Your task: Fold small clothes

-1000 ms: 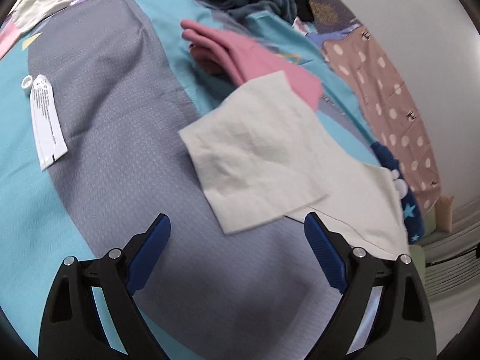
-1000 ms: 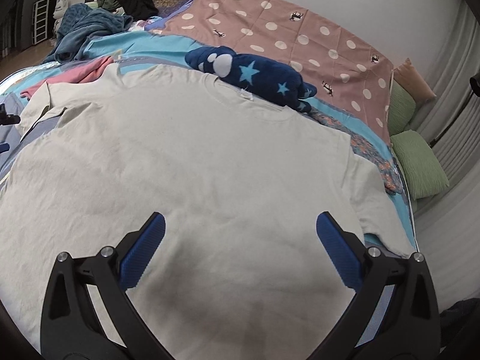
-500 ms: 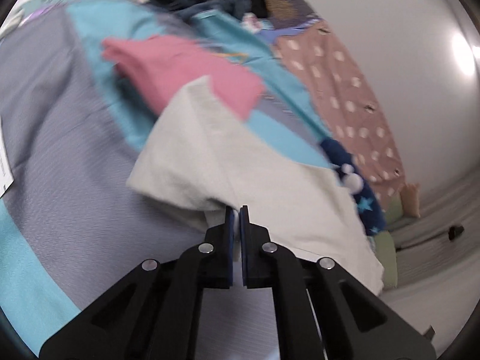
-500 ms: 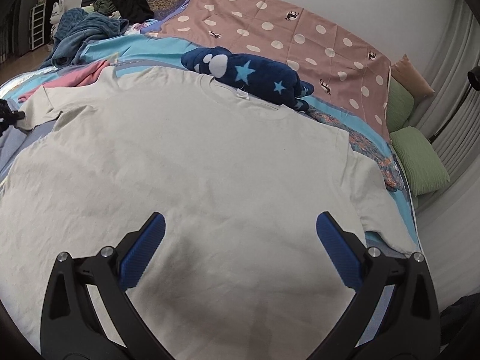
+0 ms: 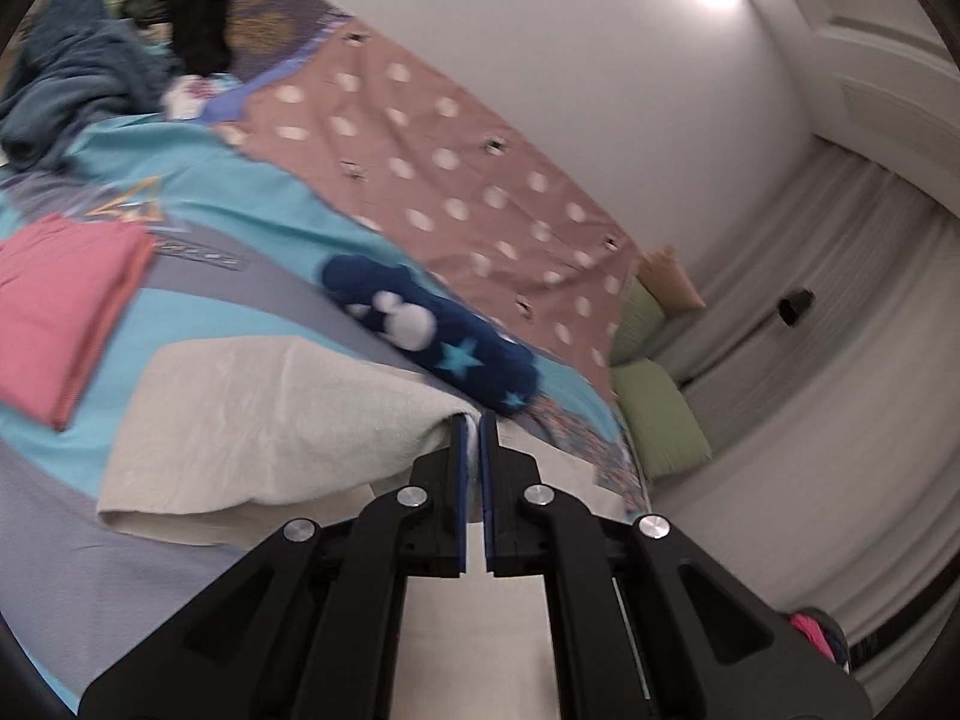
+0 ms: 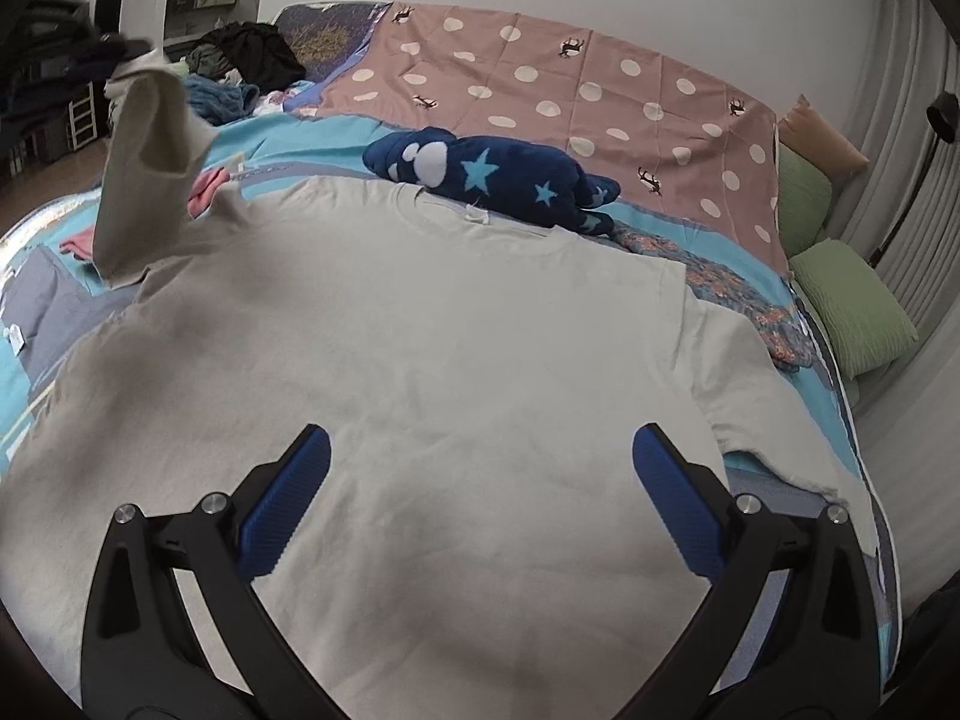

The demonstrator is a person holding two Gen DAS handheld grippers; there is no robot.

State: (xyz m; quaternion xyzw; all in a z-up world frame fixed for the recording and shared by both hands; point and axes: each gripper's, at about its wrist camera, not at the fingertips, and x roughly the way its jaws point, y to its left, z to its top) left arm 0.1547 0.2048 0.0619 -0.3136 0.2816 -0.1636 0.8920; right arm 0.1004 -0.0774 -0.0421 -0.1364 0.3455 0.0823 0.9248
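While pinching the sleeve [image 6: 147,138] aloft, left claw [image 5: 474,420]; right claw [image 6: 480,468] wide over shirt [image 6: 420,360].

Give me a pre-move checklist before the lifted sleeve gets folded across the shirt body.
1. Left gripper clamped on the sleeve: ok, fabric sits between the closed fingers.
2. Sleeve raised off the bed: ok, it hangs in the air in the right wrist view.
3. Right gripper free: ok, open and empty over the cream T-shirt.
4. Shirt body lying flat: ok, only faint wrinkles.
5. Landing area unobstructed: ok, though the navy star plush touches the collar.
6. Opposite sleeve spread out: ok.
7. Bottom hem straight: cannot tell, out of view.
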